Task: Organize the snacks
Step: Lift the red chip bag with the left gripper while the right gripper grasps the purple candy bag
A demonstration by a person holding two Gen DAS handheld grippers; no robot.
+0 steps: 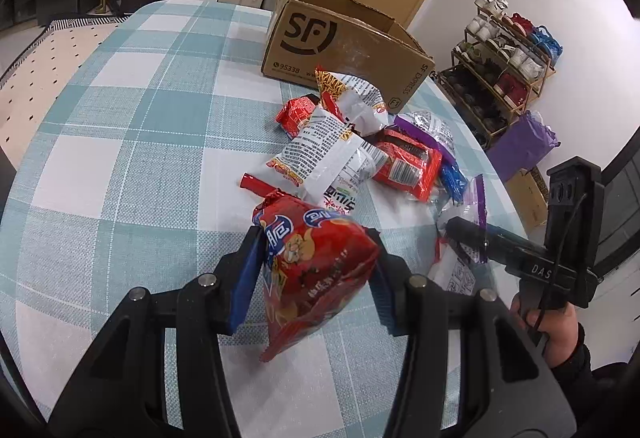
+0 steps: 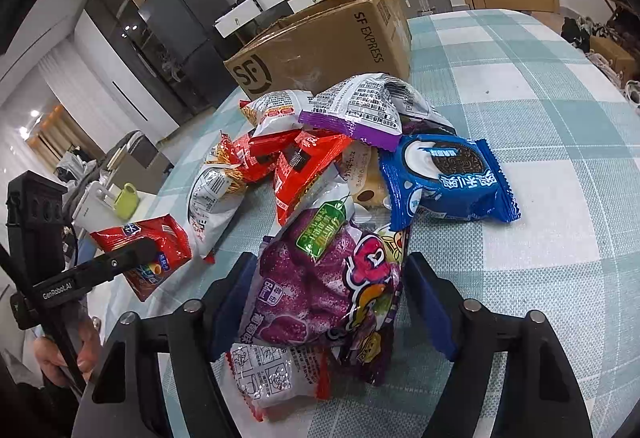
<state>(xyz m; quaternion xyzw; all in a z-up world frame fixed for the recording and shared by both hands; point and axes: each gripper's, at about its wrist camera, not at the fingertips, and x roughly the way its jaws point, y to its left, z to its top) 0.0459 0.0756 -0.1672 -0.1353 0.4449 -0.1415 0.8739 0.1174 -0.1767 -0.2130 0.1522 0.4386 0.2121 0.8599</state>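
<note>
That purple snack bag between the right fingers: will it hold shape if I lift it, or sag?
The purple snack bag looks like thin glossy film around lumpy pieces, so it will probably sag below the right gripper. The shiny wrapper may slip. It seems light, and overlaps a clear-and-red packet, which might drag along.

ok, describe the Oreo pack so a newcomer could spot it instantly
Start at the open SF cardboard box at the far edge of the checked tablecloth; the snack pile lies just in front of it. The Oreo pack lies at the pile's right edge, beside a purple-edged silver bag. It is the only blue wrapper, picturing a dark sandwich cookie.
</note>
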